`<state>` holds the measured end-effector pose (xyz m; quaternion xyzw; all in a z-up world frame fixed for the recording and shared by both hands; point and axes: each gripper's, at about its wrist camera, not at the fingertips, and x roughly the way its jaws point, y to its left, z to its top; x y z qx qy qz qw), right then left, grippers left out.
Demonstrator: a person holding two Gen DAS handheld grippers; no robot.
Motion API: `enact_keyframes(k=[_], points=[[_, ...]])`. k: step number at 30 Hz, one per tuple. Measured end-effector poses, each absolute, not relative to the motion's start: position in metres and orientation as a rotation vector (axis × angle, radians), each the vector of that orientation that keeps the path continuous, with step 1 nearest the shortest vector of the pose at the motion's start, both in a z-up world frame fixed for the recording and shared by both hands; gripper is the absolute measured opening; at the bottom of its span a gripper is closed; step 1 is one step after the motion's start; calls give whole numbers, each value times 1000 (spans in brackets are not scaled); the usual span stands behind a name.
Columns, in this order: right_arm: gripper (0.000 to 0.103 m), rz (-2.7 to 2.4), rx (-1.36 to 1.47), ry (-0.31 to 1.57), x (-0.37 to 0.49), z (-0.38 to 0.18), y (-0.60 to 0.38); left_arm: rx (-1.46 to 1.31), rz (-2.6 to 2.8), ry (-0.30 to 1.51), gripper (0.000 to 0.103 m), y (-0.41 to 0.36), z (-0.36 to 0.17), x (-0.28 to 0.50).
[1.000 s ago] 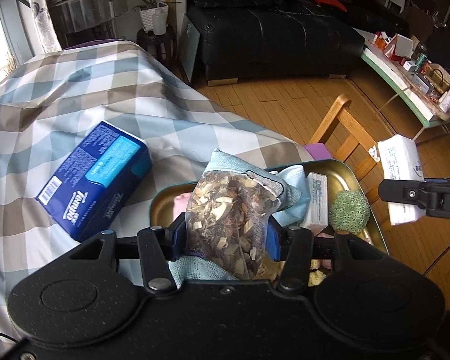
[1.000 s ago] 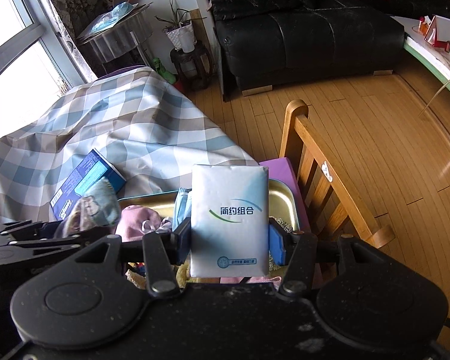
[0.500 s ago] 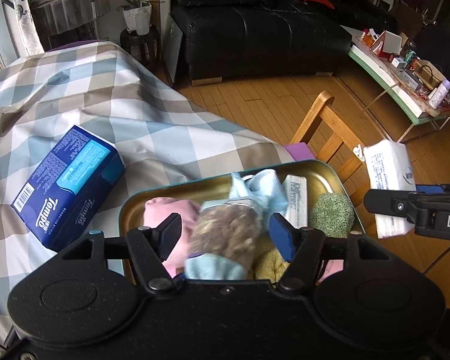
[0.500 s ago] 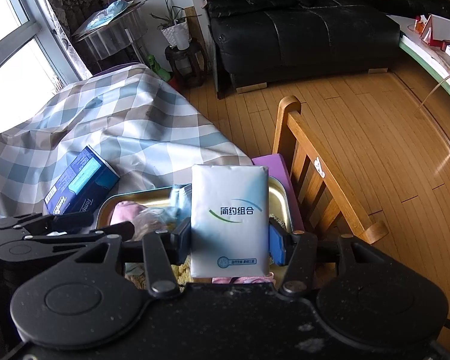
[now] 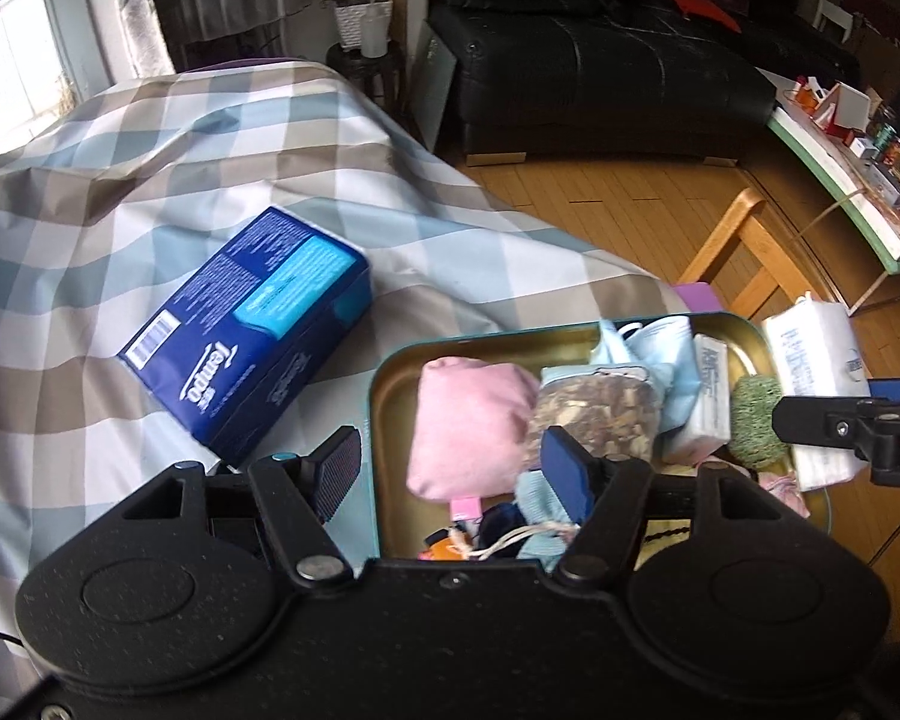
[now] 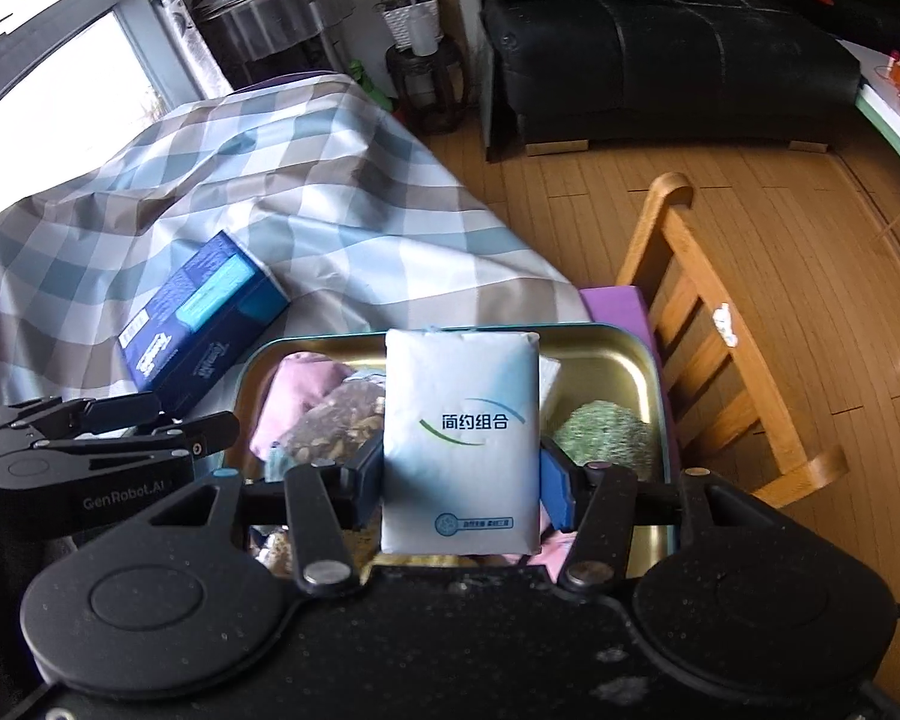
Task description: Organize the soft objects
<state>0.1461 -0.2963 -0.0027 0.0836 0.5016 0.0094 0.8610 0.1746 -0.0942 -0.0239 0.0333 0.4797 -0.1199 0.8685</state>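
White tissue pack pinched upright in right gripper, over the gold tray.
Left gripper spread, just opened, apparently empty; herb bag lies in tray.

A crowded metal tray leaves bare floor only at its far right corner. A blue tissue box blocks the tablecloth just left of it, a wooden chair the right; cloth beyond lies open.
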Motion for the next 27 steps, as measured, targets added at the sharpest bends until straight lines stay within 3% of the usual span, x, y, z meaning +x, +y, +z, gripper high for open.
enact_keyframes(k=[2, 3, 27], points=[[67, 36, 175, 1049, 149, -2, -291, 67, -244, 1004, 62, -89, -24, 173], [68, 33, 172, 1045, 150, 0, -289, 67, -241, 1002, 62, -86, -24, 172], [71, -85, -84, 1073, 139, 52, -277, 72, -214, 928, 67, -53, -1, 126]])
